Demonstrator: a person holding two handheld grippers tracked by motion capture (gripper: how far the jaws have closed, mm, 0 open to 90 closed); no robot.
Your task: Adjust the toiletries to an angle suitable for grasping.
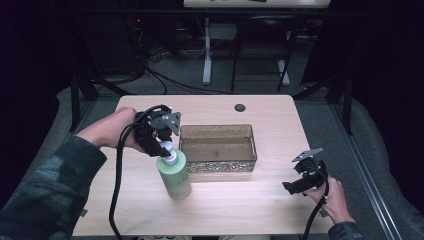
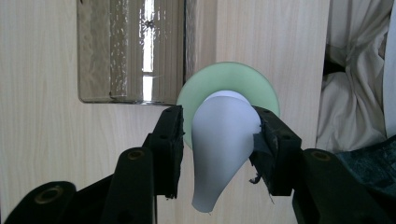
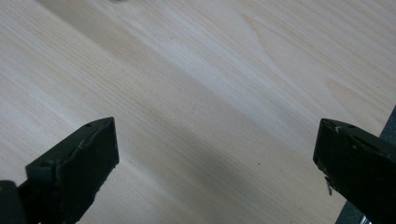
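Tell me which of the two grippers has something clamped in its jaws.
The left gripper: its jaws are shut on the white pump head of the green bottle. The right gripper hangs open over bare table.

Pale green bottle (image 1: 176, 176) with a white pump head (image 2: 224, 140), standing upright on the table, just beside the near left corner of the clear bin. Its pump head sits clamped between two black jaws.

- A pale wooden worktop (image 1: 260, 200) fills the middle of the frame.
- A clear rectangular bin (image 1: 218, 148) sits at its centre.
- A green pump bottle (image 1: 175, 175) stands upright lower left of the bin.
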